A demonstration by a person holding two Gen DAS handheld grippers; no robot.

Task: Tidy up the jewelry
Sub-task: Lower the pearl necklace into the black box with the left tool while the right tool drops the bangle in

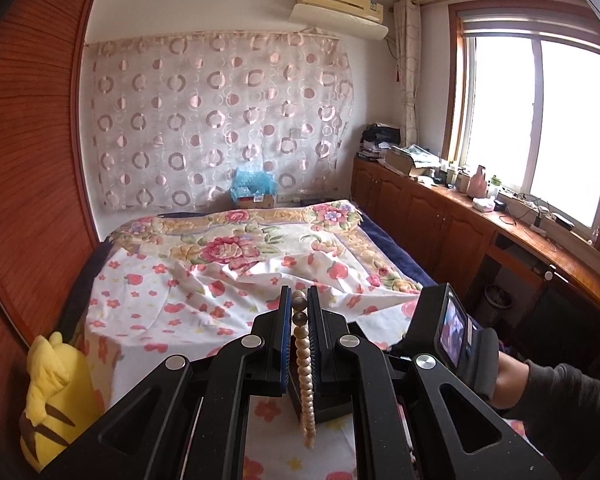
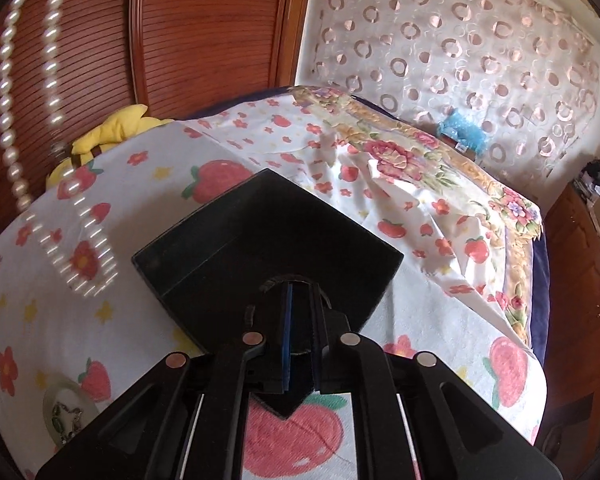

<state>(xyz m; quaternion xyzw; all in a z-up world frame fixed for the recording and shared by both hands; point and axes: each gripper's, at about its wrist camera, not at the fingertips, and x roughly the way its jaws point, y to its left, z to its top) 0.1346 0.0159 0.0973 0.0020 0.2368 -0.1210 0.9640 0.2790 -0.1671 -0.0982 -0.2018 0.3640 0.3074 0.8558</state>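
Left gripper (image 1: 299, 312): fingers nearly closed, pinching pearl necklace (image 2: 8, 92), which dangles above the sheet (image 2: 148, 160).
Right gripper (image 2: 299, 312): fingers narrow, clamped on rim of black box (image 2: 260, 236).
Status: box looks empty; necklace not yet in; dish (image 2: 66, 412) with 1 trinket remains.

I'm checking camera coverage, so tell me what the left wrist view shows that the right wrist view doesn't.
Only the left wrist view shows the window, the air conditioner, and the left gripper shut on the pearl necklace.

Only the right wrist view shows the right gripper clamping the black box, and a small dish.

Both show the necklace, bed and yellow plush toy.
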